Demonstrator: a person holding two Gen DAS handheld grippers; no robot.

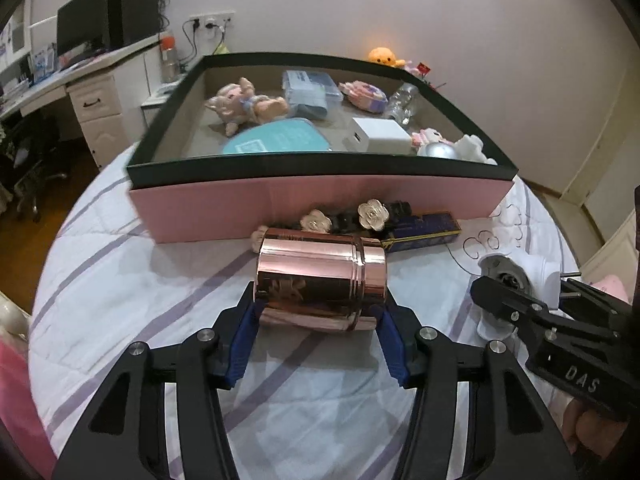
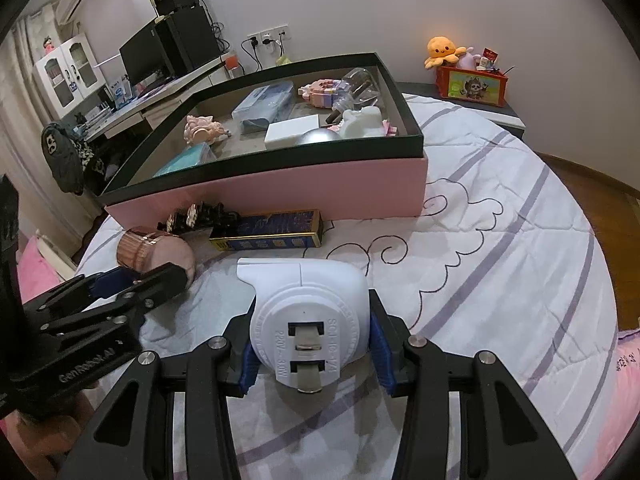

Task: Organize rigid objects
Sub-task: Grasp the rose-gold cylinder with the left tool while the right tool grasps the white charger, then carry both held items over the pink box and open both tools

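Left gripper (image 1: 320,316) clamped on rose-gold tin (image 1: 320,282) (long axis crosswise), right gripper (image 2: 312,344) holding white plug adapter (image 2: 308,304), both just before pink box (image 1: 320,208) on bed.

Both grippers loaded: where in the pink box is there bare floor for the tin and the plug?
Bare floor shows in the box near-left corner, between the plush pig and the teal pad, and a strip between the blue pack and white block. The right end, around the bottle and silver dome, is crowded.
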